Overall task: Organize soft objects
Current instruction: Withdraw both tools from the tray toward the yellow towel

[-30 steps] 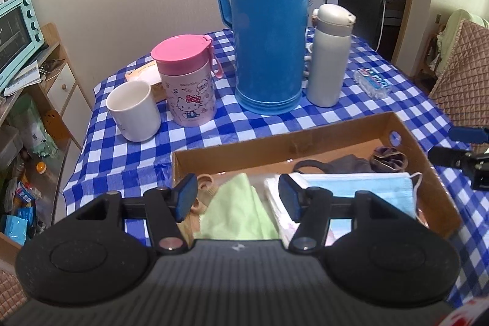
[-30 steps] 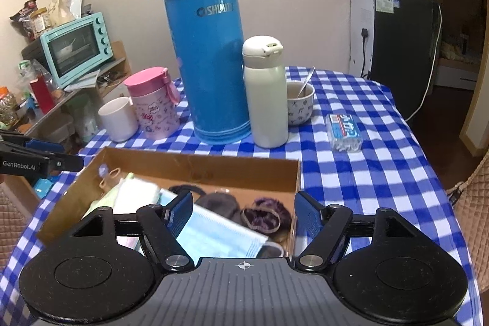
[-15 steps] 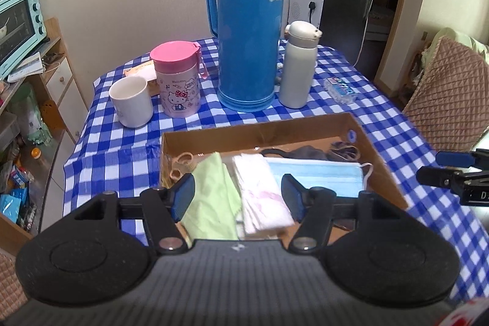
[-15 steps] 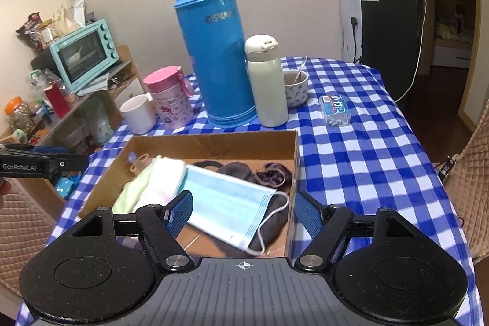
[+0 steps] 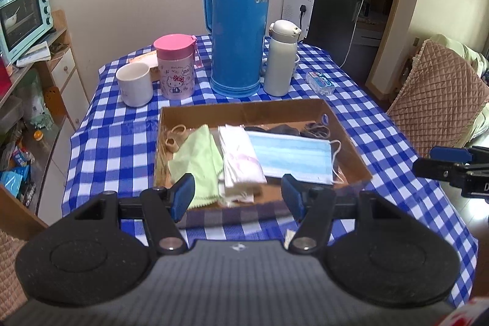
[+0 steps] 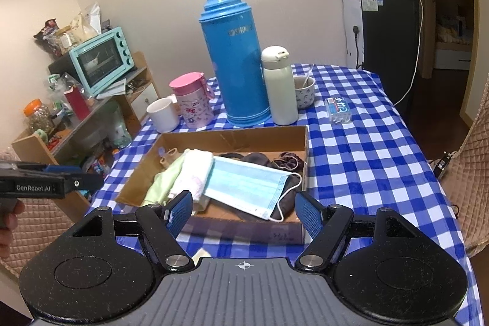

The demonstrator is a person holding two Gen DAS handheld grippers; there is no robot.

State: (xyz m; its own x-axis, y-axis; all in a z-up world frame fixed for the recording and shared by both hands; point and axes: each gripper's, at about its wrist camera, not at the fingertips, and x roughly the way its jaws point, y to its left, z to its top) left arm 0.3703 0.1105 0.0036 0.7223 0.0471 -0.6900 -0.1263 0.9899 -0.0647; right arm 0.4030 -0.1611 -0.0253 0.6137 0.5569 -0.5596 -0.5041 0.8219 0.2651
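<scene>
- Left wrist view: left hand-held gripper (image 5: pixel 237 194) released, empty, above the near edge of the shallow brown cardboard box (image 5: pixel 351 139) on the blue-checked counter (image 5: pixel 116 142); light-green cloth (image 5: pixel 197 156), white folded towel (image 5: pixel 240 156), blue face mask (image 5: pixel 290 153) lie inside
- Right wrist view: right hand-held gripper (image 6: pixel 243 211) released, empty, before that box (image 6: pixel 232 139); mask (image 6: pixel 244 184) overlaps dark fabric (image 6: pixel 258 158)

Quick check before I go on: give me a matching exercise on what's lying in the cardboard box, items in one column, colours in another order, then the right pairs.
Items:
1. face mask
2. folded cloth at the left
3. small towel in the middle
4. hair ties in the far right corner

Colours:
A. white with pink print
B. dark purple
C. light blue
D. pale green

Pairs: 1-C, 2-D, 3-A, 4-B.

All four lie inside the cardboard box; both grippers are open and hold nothing.
</scene>
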